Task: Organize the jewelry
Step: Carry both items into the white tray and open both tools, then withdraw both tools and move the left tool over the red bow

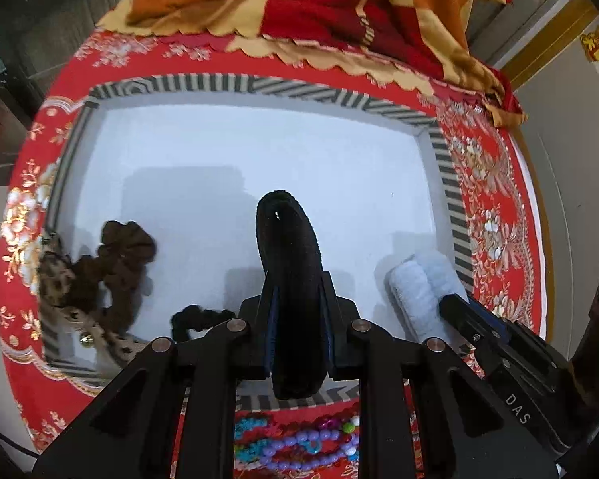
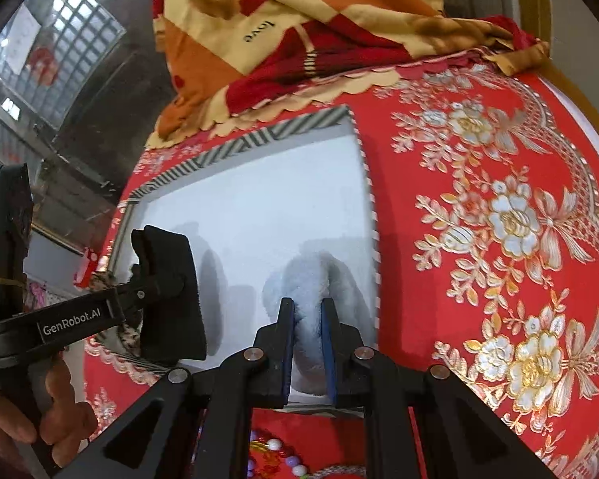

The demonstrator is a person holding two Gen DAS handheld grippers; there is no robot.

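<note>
A shallow white box with a striped rim lies on a red embroidered cloth; it also shows in the right wrist view. My left gripper is shut on a black fuzzy hair band, held over the box's middle; the band also shows in the right wrist view. My right gripper is shut on a pale blue fuzzy hair band, held at the box's near right corner; the band also shows in the left wrist view. Brown scrunchies and a black scrunchie lie in the box's left part.
Bead bracelets in purple, teal and white lie on the cloth in front of the box. A folded orange and red blanket lies just behind the box. The cloth's right edge drops to a grey floor.
</note>
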